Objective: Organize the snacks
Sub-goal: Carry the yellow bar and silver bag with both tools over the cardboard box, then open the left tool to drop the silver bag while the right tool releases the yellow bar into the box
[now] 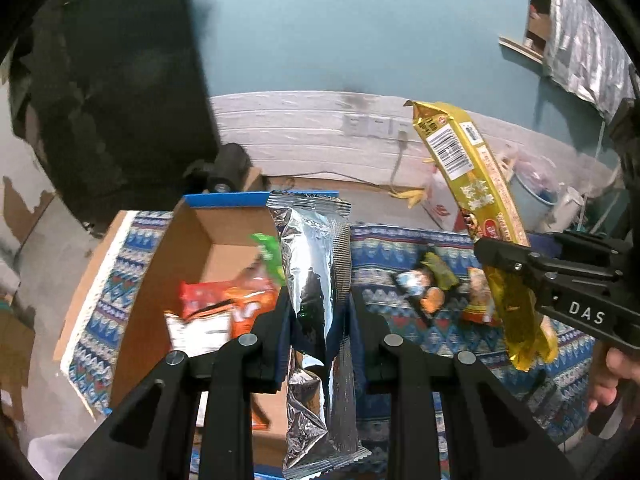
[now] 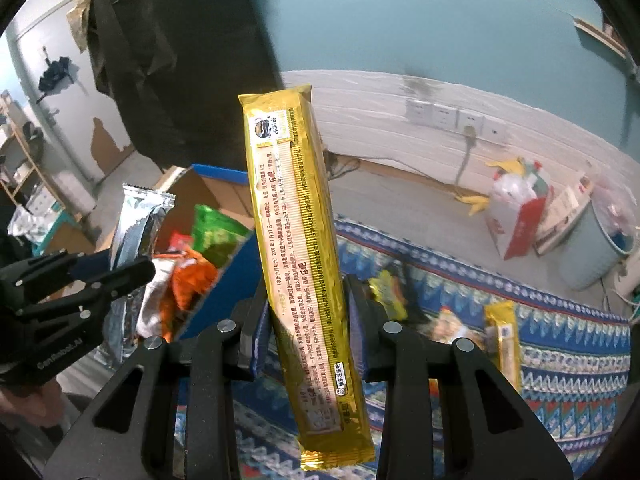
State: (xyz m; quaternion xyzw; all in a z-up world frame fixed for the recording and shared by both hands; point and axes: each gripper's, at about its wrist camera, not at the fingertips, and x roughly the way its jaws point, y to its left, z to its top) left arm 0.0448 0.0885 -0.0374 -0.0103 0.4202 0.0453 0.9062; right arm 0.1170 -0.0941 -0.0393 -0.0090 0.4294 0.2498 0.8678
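My left gripper (image 1: 318, 312) is shut on a long silver foil snack pack (image 1: 316, 280), held upright above the open cardboard box (image 1: 192, 240). The box holds orange, white and green snack bags (image 1: 236, 300). My right gripper (image 2: 306, 316) is shut on a long gold snack pack (image 2: 298, 240), also upright, over the patterned blue cloth (image 2: 560, 360). The left wrist view shows the gold pack (image 1: 472, 184) and right gripper (image 1: 512, 264) to the right. In the right wrist view the silver pack (image 2: 136, 220) and left gripper (image 2: 104, 276) are at left, with the box (image 2: 200, 192) behind them.
Several small loose snacks (image 1: 432, 284) lie on the cloth to the right of the box; another gold pack (image 2: 505, 340) lies there too. A large dark object (image 1: 120, 92) stands behind the box. A bin (image 2: 596, 248) and a red-and-white bag (image 2: 516, 216) sit on the floor by the wall.
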